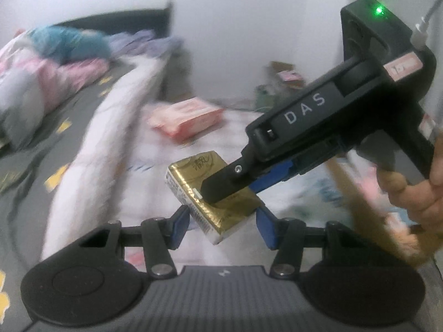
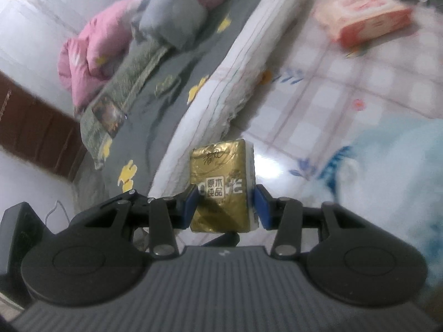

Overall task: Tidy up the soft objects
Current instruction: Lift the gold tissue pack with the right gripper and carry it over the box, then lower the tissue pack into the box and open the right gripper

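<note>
A gold tissue pack [image 1: 218,210] hangs tilted above the white quilt. The blue pads of my left gripper [image 1: 223,225] press on its two lower edges. My right gripper [image 1: 232,191] reaches in from the right, and its black finger [image 1: 221,185] lies across the pack's gold face. In the right wrist view the same gold pack [image 2: 221,182] stands upright between the blue pads of my right gripper [image 2: 226,207], which press on its narrow sides. Both grippers are shut on the pack. A left finger [image 2: 221,239] shows below it.
A pink tissue pack [image 1: 185,120] [image 2: 365,22] lies farther off on the checked white quilt [image 2: 346,83]. To the left are a grey sheet with yellow flowers [image 2: 171,77], pink bedding [image 2: 91,52] and pillows. A pale blue fluffy item [image 2: 401,179] sits at right. A person's hand [image 1: 420,193] holds the right gripper.
</note>
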`<control>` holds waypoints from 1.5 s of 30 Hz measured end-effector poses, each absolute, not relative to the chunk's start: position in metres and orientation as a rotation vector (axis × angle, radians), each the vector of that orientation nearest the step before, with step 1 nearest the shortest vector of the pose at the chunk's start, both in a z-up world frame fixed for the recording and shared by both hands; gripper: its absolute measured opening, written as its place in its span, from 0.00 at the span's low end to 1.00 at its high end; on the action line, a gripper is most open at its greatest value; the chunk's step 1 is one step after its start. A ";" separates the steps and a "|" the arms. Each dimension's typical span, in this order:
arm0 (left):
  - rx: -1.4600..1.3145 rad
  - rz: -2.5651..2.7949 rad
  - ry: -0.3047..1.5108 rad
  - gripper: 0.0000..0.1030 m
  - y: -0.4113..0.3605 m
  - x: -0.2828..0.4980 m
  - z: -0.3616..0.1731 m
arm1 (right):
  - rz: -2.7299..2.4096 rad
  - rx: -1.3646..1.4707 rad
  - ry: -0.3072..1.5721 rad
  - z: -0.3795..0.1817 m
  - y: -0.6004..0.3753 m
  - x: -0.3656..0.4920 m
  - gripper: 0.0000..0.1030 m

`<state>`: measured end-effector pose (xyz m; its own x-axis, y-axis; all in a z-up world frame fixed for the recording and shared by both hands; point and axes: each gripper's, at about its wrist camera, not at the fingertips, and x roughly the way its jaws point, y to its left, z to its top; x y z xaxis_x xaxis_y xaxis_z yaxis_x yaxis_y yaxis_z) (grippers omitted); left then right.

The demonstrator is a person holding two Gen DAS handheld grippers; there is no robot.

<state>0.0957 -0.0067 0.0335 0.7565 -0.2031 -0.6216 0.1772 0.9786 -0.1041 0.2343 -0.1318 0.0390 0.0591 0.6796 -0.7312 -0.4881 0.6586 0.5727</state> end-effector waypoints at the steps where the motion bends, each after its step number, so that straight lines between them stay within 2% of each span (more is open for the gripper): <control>1: -0.026 -0.238 0.670 0.52 -0.019 0.095 0.038 | 0.874 0.205 1.208 0.045 -0.147 0.230 0.42; 11: 0.054 -0.590 0.670 0.52 -0.161 0.090 0.049 | 0.591 0.376 1.087 0.075 -0.340 0.166 0.43; 20: 0.073 -0.823 0.807 0.52 -0.278 0.090 0.021 | 0.335 0.510 1.079 0.041 -0.482 0.103 0.43; 25: 0.044 -0.901 0.872 0.53 -0.317 0.100 0.003 | 0.235 0.482 1.062 0.030 -0.519 0.086 0.44; 28: 0.025 -0.923 0.916 0.59 -0.325 0.107 -0.008 | 0.191 0.446 1.053 0.026 -0.532 0.086 0.44; 39: -0.004 -0.895 0.908 0.60 -0.312 0.113 -0.001 | 0.150 0.460 0.977 0.027 -0.550 0.067 0.45; 45: 0.007 -0.834 0.848 0.71 -0.282 0.101 0.022 | 0.145 0.527 0.850 0.039 -0.546 0.039 0.52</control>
